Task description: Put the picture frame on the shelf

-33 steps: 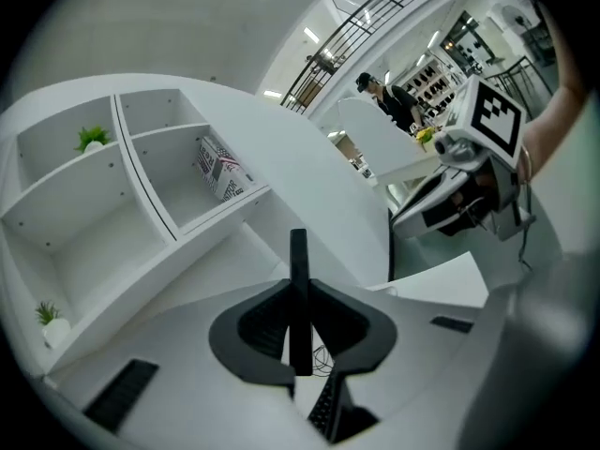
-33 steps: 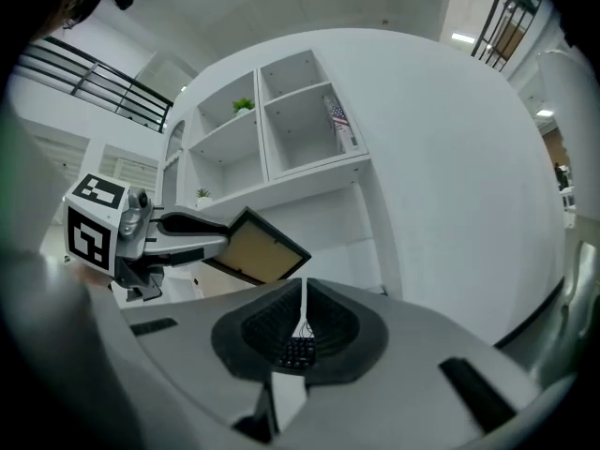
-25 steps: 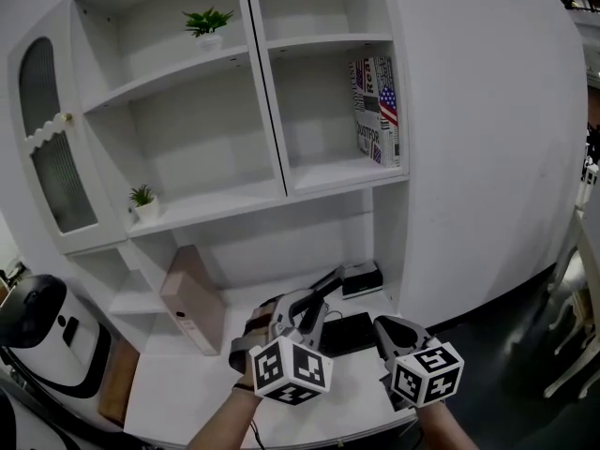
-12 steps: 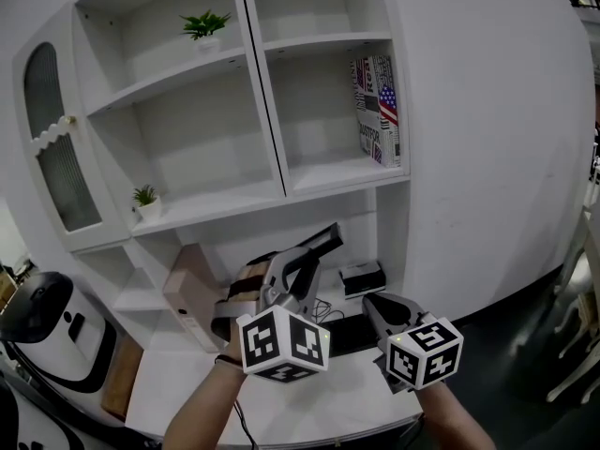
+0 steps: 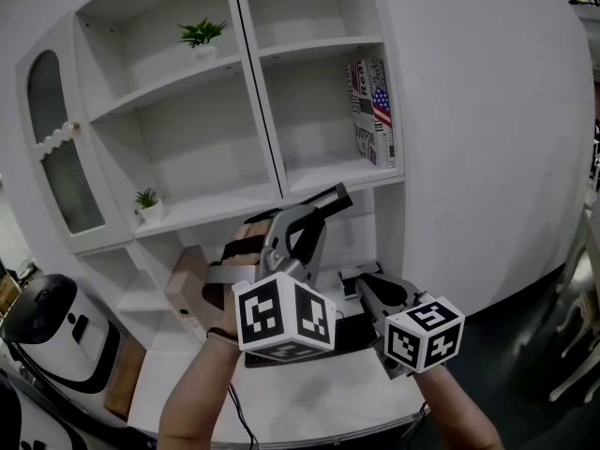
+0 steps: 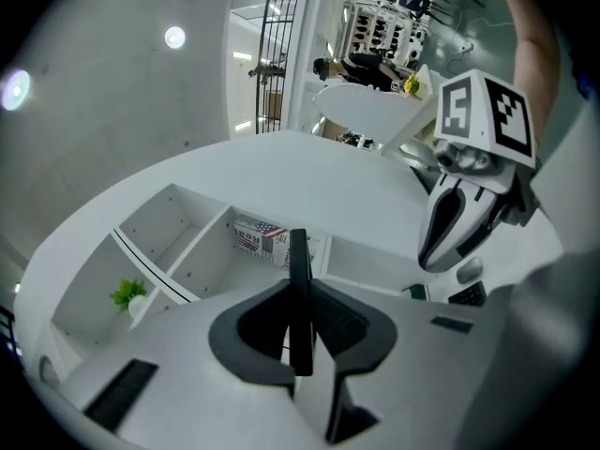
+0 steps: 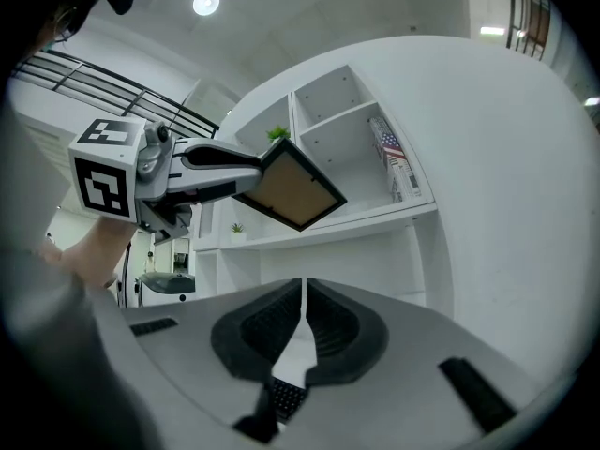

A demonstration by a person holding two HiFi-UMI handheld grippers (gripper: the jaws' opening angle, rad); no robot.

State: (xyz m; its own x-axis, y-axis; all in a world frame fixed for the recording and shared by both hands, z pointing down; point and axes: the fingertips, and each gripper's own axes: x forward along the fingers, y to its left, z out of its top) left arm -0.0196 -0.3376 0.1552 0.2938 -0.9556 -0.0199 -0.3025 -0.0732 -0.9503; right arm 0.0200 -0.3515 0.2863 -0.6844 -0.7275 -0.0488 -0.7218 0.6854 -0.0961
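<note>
My left gripper (image 5: 302, 225) was clamped on the picture frame (image 5: 333, 198). In the left gripper view, the frame (image 6: 298, 270) stood edge-on between the two pads as a thin dark strip running up past the tips. My right gripper (image 5: 366, 291) sat low and right of centre in the head view, jaws pressed together on nothing, and its own view showed only the bare gap (image 7: 302, 331). In that right gripper view the frame (image 7: 289, 190) hung at upper centre, a flat brown-faced panel with a dark border. It was pinched at one side by the left gripper (image 7: 248, 172) and jutted out to the right. I judged it light, stiff and thin. Its smooth border could pivot in a side pinch, and a glazed face would not forgive a knock, so a firm hold on the border seemed right. In the head view the frame was held in the air at mid-picture, tilted, in front of the shelf (image 5: 342, 172). It was below the books (image 5: 373, 111) and well above the desk (image 5: 281, 382), so it was not yet set down.
</note>
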